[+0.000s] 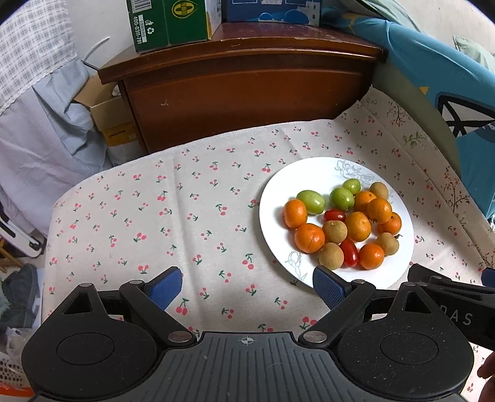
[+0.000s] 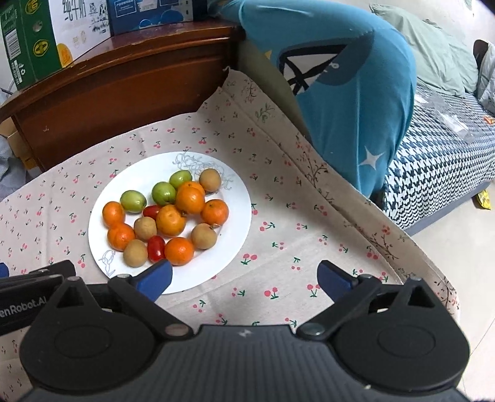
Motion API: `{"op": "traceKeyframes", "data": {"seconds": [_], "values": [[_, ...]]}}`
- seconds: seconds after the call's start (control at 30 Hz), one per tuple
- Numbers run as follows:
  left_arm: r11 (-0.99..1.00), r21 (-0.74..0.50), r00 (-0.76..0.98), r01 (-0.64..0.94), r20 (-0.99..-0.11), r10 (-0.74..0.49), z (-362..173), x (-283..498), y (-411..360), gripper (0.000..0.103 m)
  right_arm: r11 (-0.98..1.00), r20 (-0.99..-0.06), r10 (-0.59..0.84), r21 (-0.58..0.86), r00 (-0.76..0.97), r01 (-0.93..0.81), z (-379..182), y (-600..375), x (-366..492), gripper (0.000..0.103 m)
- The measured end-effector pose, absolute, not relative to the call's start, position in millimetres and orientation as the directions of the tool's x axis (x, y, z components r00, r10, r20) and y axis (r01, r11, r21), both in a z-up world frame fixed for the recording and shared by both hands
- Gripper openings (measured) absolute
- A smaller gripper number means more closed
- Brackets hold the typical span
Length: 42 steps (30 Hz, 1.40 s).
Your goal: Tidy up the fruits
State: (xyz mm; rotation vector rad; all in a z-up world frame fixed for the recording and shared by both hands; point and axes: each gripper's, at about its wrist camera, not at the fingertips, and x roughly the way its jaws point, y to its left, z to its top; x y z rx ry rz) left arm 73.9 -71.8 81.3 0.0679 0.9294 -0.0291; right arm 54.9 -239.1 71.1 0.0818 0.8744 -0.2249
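Note:
A white plate (image 1: 275,201) on a cherry-print cloth holds a pile of fruit: several small oranges (image 1: 309,237), three green fruits (image 1: 309,201), brown longans (image 1: 334,231) and two red cherry tomatoes (image 1: 349,252). The plate (image 2: 235,198) and oranges (image 2: 170,220) also show in the right wrist view. My left gripper (image 1: 247,289) is open and empty, hovering left of the plate's near edge. My right gripper (image 2: 244,278) is open and empty, hovering right of the plate's near edge. Each gripper's body shows at the side of the other view.
The cherry-print cloth (image 1: 185,216) covers the table. A dark wooden cabinet (image 1: 241,92) stands behind it with cartons (image 1: 167,21) on top. A blue cushion (image 2: 349,102) and a bed with houndstooth cover (image 2: 439,160) lie to the right. Clothes and boxes crowd the left.

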Motion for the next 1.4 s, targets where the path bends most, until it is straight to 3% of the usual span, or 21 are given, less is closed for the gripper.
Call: {"op": "traceKeyframes", "data": {"seconds": [1.4], "values": [[0.996, 0.084, 0.570, -0.021, -0.818, 0.081, 70, 42, -41, 0.093, 0.990, -0.790, -0.134, -0.074, 0.598, 0.123, 53, -203, 37, 0.100]]}}
